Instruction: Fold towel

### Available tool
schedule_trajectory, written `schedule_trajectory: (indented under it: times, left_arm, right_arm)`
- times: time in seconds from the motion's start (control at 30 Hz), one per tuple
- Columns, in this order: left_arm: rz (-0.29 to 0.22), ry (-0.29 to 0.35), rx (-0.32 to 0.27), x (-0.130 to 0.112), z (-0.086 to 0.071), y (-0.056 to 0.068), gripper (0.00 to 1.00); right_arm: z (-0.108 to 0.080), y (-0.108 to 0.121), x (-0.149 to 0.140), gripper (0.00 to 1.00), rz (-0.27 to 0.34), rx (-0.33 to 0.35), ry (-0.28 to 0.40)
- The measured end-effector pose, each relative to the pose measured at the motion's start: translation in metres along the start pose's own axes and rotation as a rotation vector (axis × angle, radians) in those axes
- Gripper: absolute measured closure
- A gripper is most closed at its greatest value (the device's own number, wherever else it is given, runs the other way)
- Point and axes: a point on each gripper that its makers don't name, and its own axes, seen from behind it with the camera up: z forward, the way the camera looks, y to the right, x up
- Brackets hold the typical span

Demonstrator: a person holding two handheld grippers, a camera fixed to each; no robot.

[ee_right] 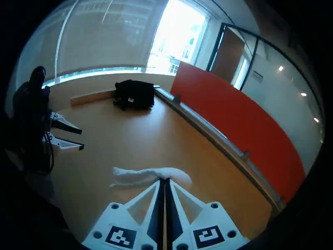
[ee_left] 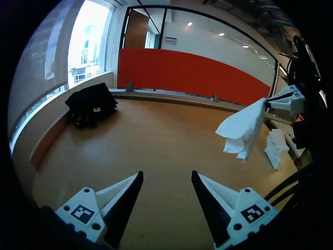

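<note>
A white towel (ee_left: pixel 243 129) hangs bunched in the air above the wooden table (ee_left: pixel 158 141), pinched at one corner by my right gripper (ee_left: pixel 267 102) at the right side of the left gripper view. In the right gripper view the towel (ee_right: pixel 145 175) drapes across the tips of the right gripper (ee_right: pixel 163 181), whose fingers are shut on it. My left gripper (ee_left: pixel 166 175) stands open over bare table with nothing between its fingers. It also appears at the left of the right gripper view as the left gripper (ee_right: pixel 82 139), well apart from the towel.
A pile of white towels (ee_left: pixel 277 148) lies at the table's right edge. A black bag (ee_left: pixel 91 104) (ee_right: pixel 133 95) sits at the far corner by the window. An orange partition (ee_left: pixel 187 75) runs along the table's back edge. A person in dark clothing (ee_right: pixel 29 121) holds the left gripper.
</note>
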Motion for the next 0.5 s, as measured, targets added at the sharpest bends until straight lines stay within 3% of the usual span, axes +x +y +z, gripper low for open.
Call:
schedule_trajectory:
  times: [0.5]
  left_arm:
    - [0.012, -0.003, -0.015, 0.002, 0.001, 0.007, 0.15]
  right_arm:
    - [-0.013, 0.02, -0.01, 0.98, 0.014, -0.02, -0.016]
